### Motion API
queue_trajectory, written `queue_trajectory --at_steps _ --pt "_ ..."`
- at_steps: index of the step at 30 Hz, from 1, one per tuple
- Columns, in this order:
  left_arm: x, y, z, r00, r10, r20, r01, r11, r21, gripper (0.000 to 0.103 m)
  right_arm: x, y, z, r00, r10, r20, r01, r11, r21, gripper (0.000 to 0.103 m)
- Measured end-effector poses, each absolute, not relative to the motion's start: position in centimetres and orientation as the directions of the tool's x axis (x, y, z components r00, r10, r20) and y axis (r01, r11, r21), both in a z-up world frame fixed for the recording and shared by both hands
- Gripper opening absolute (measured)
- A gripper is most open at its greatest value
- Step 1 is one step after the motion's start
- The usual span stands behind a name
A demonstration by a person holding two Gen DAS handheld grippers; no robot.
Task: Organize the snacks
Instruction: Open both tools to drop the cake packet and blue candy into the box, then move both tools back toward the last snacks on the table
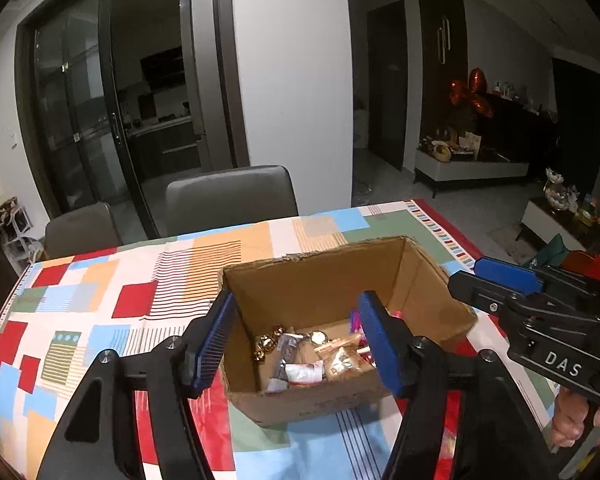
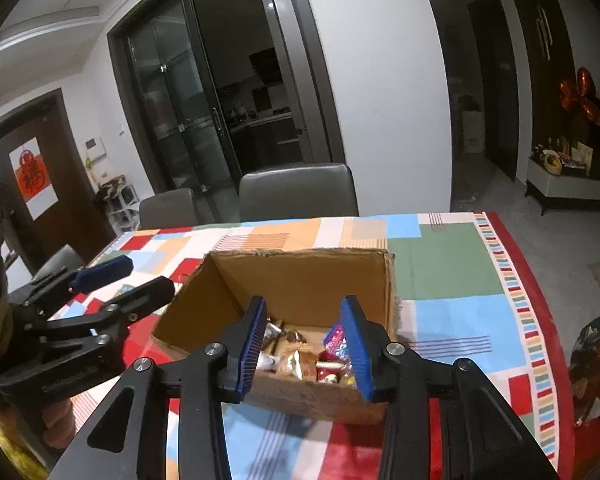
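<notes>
Cardboard box (image 1: 340, 280) mid-worktop (image 1: 140, 280), snacks (image 1: 316, 360) piled at its bottom. Left hand-held gripper (image 1: 296, 344) and right hand-held gripper (image 2: 304, 344) both parted, grasping nothing. Could snag the near wall and shove the light box. Wrappers blurry, partly hidden by blue pads (image 2: 252, 344).

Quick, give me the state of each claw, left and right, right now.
Left claw: open, nothing between its pads, above the cardboard box.
Right claw: open, narrower gap, nothing held, also over the box.
</notes>
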State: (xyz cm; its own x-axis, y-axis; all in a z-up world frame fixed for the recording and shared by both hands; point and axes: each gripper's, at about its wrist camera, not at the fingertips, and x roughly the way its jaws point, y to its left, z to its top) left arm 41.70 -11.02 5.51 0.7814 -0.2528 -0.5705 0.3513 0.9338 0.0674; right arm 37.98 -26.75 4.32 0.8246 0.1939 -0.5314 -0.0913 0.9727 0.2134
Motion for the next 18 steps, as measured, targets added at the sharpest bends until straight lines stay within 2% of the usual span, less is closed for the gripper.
queue_trajectory --at_steps 11,18 --pt "36.7 -12.5 5.4 0.796 -0.265 -0.544 0.376 0.921 0.101 0.077 33.6 -28.0 3.9 0.818 0.199 -0.539 -0.113 0.976 0.188 0.04" --pt "33.5 -13.2 4.6 0.784 -0.276 -0.555 0.395 0.913 0.104 0.08 30.7 -28.4 3.1 0.809 0.203 -0.551 -0.141 0.978 0.153 0.04"
